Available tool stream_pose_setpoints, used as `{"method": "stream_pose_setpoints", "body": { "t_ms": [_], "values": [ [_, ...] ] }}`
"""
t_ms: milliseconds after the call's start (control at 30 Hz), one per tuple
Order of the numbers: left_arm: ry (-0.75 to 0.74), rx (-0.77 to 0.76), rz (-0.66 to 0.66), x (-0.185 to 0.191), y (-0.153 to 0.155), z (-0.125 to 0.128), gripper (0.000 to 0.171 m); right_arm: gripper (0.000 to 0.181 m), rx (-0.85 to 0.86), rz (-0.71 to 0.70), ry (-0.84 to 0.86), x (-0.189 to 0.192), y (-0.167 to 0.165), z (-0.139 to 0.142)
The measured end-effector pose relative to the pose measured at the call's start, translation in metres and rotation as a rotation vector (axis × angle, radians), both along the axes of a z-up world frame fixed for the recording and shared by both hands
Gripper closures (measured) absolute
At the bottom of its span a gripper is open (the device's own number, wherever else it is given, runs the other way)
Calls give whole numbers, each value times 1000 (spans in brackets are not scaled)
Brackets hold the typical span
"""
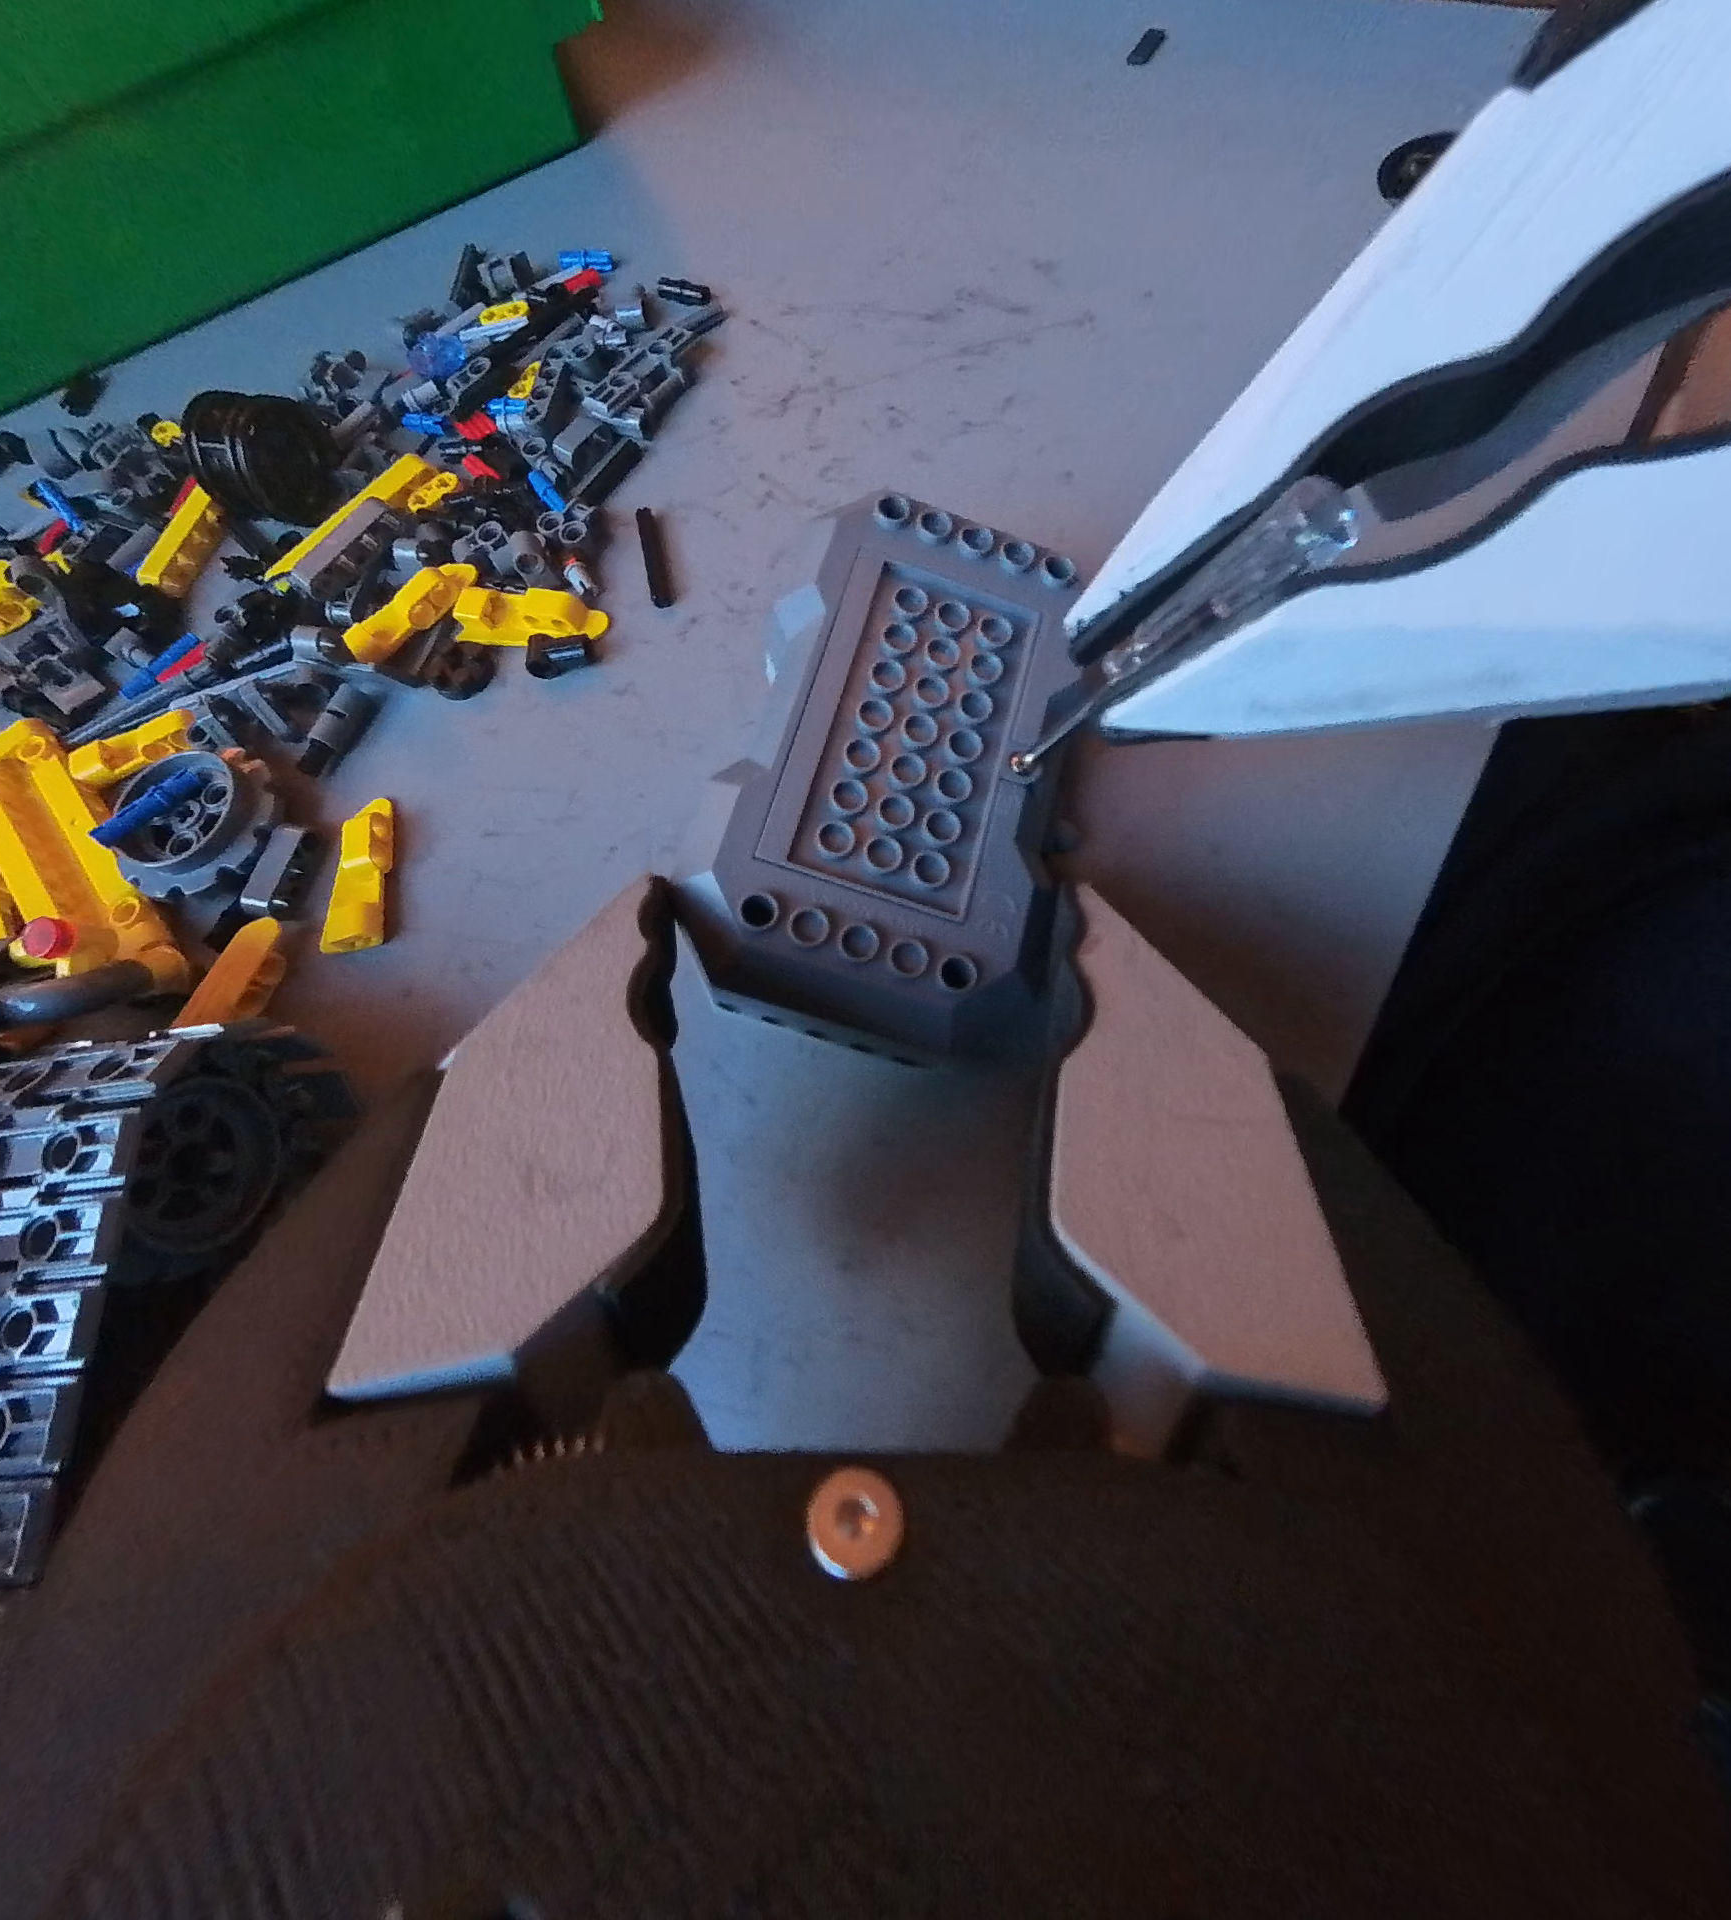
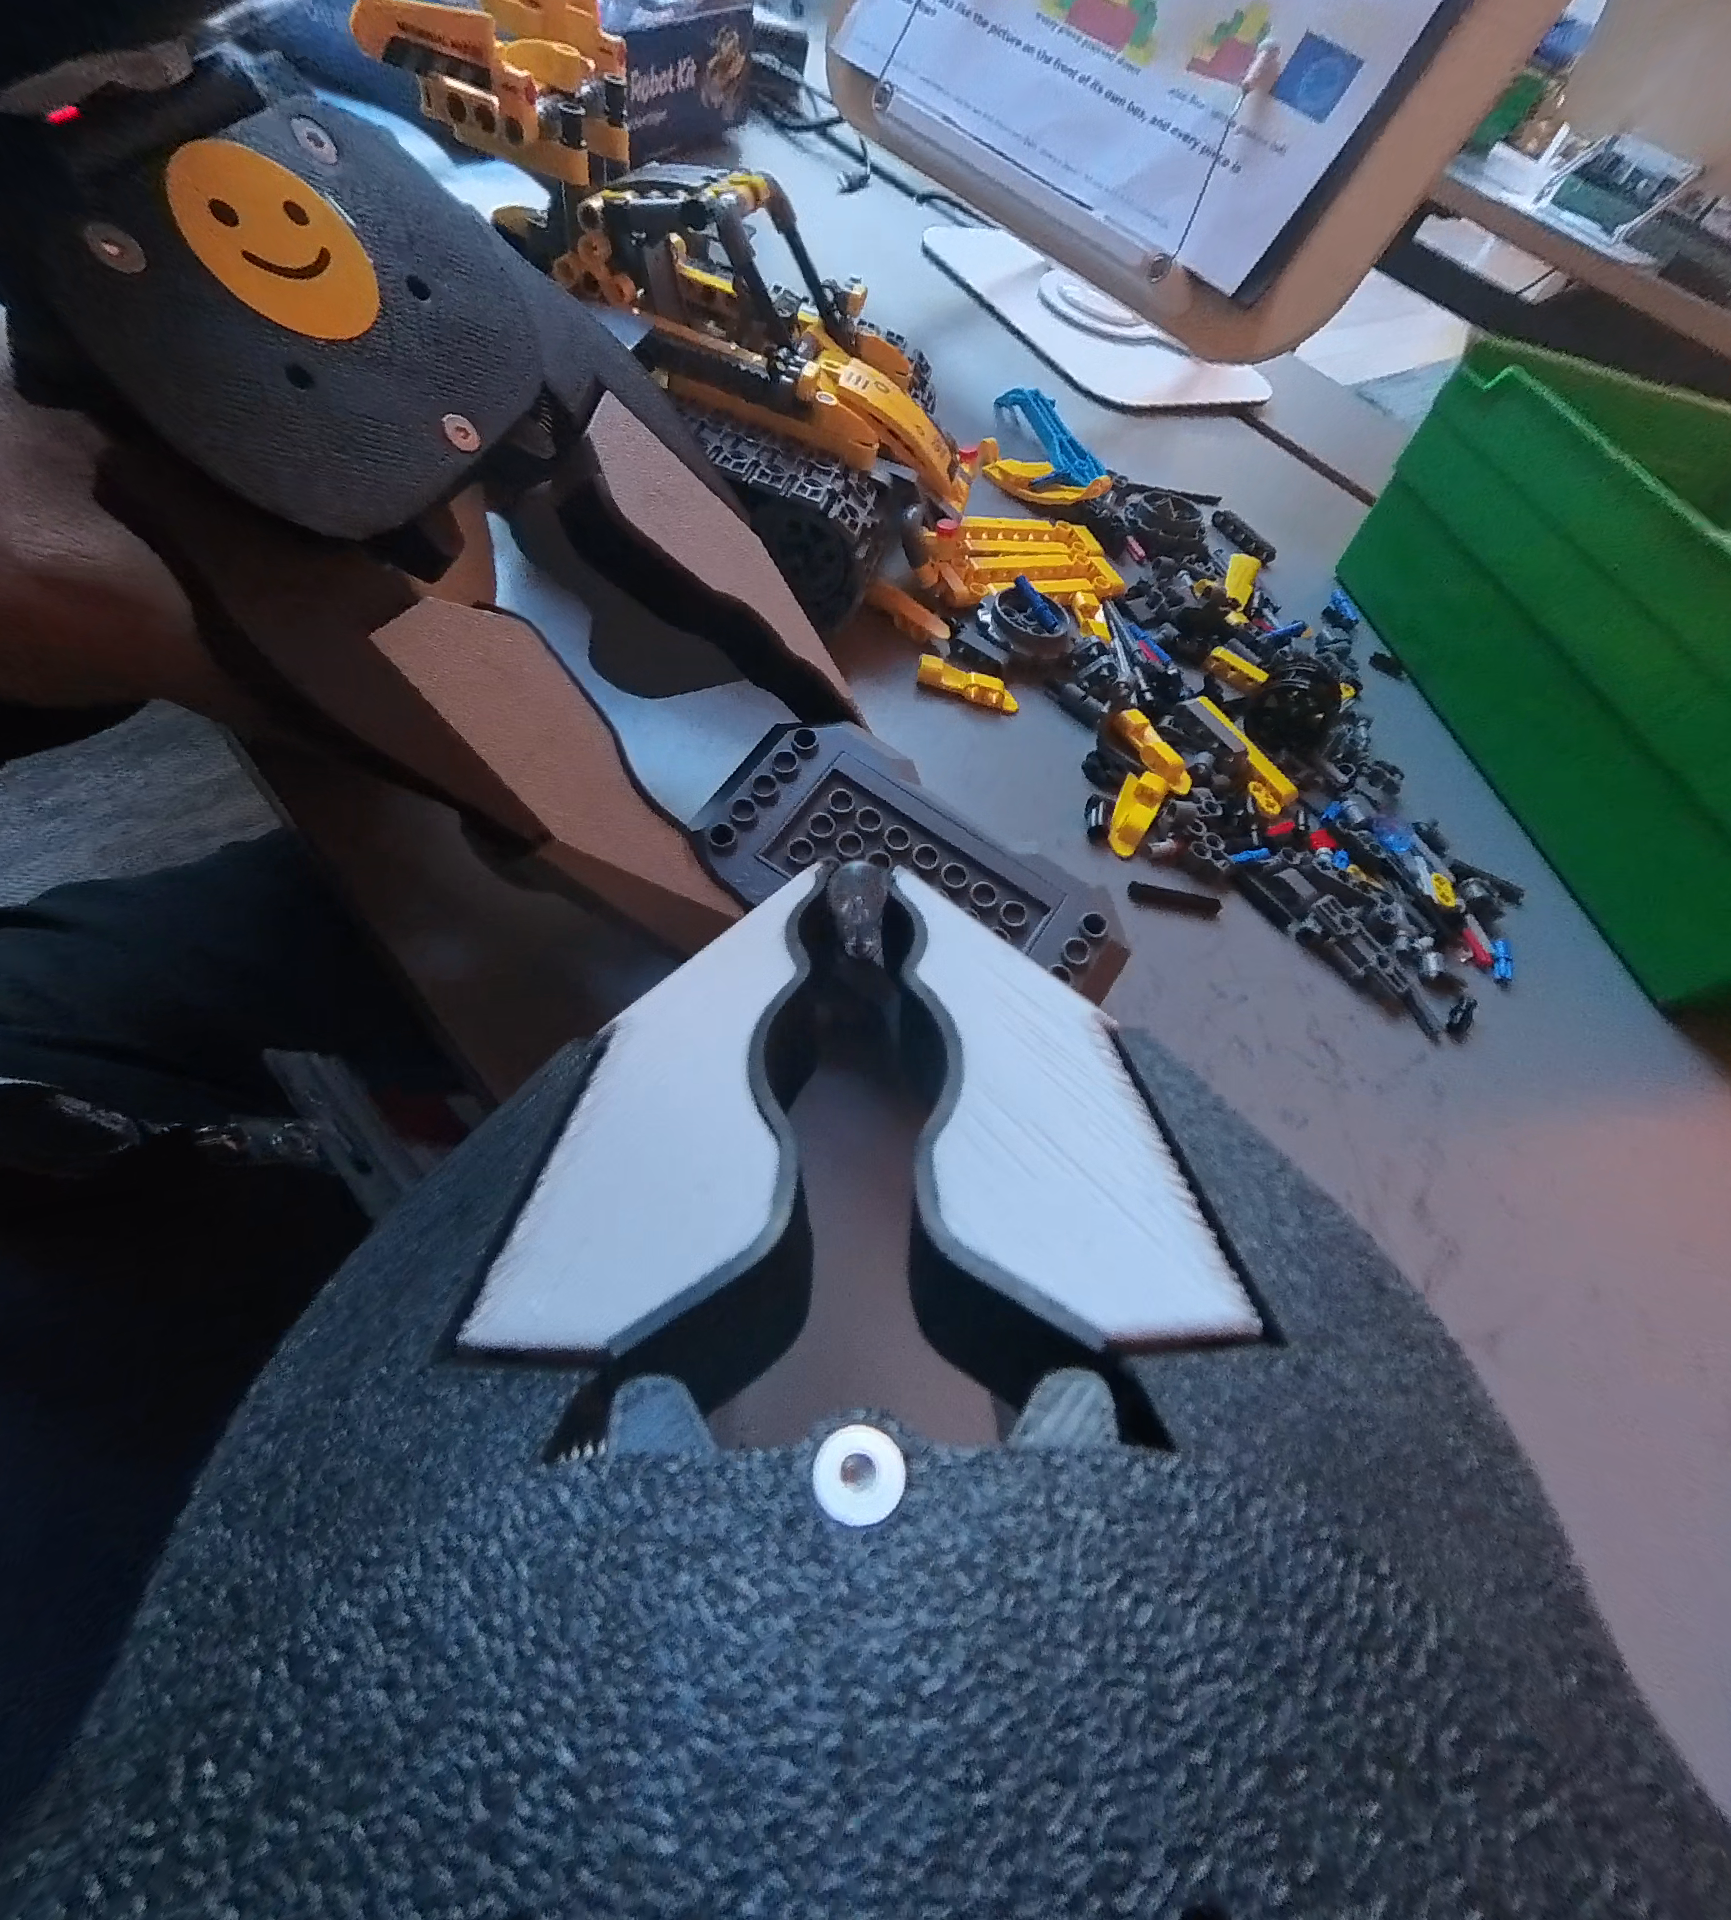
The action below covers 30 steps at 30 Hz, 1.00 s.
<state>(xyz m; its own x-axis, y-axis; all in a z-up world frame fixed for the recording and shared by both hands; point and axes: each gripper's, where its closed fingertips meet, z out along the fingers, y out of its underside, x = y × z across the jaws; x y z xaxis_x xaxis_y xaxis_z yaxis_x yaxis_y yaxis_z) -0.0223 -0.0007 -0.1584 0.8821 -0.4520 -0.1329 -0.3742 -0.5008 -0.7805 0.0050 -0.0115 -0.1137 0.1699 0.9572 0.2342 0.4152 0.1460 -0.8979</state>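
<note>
My left gripper (image 1: 866, 914) is shut on the near end of a grey studded box (image 1: 902, 748), holding it tilted above the grey table. My right gripper (image 1: 1089, 670), with white fingers, comes in from the upper right. It is shut on a small screwdriver (image 1: 1225, 592) with a clear handle, whose metal tip rests on a screw (image 1: 1025, 764) at the box's right edge. In the right wrist view the right gripper (image 2: 856, 883) pinches the screwdriver (image 2: 861, 920) over the box (image 2: 944, 831). The left gripper (image 2: 788, 810), with a smiley disc on its body, grips the box from the left.
A pile of loose yellow, black and grey bricks (image 1: 373, 540) (image 2: 1256, 748) lies on the table (image 1: 944, 260). A yellow tracked model (image 2: 788, 384) (image 1: 9, 883) stands beside it. A green bin (image 1: 165, 156) (image 2: 1619, 675) and a monitor (image 2: 1152, 156) stand at the back. The table edge drops off at the right. The tips of one gripper are about 6 cm away from the tips of the other. The yellow tracked model (image 1: 9, 883) is about 15 cm from my left fingertips and 25 cm from my right. It is also in sight in the right wrist view (image 2: 1016, 560).
</note>
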Motion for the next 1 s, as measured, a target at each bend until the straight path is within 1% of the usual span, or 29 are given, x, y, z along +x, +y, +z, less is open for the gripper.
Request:
{"method": "stream_pose_setpoints", "body": {
  "t_ms": [133,200,300,500,567,633,700,833,900,1000],
  "values": [
    [4,1,17,-1,0,0,102,173,105,14,11,-2,-3,-1],
    [3,0,13,-1,0,0,102,173,128,35,5,-2,-5,-1],
    [3,0,-19,-1,-1,0,103,174,131,133,-23,-2,-5,-1],
    [6,1,-75,-2,-2,0,103,174,106,425,-87,0,-4,-2],
    [8,2,-94,-2,-2,0,103,174,73,510,-124,0,-3,-2],
    [7,1,-112,-2,-2,0,103,174,81,599,-160,-1,-4,-1],
    [7,1,-131,-2,-2,0,103,174,104,687,-205,-2,-7,-2],
    [3,-1,-165,-3,-2,0,103,174,205,886,-301,-2,-11,-3],
    [4,-1,-178,-3,-2,0,103,174,257,1008,-335,-2,-14,-4],
    [4,0,-208,-3,-3,0,103,174,289,1196,-375,0,-17,-4]
  ]
}}
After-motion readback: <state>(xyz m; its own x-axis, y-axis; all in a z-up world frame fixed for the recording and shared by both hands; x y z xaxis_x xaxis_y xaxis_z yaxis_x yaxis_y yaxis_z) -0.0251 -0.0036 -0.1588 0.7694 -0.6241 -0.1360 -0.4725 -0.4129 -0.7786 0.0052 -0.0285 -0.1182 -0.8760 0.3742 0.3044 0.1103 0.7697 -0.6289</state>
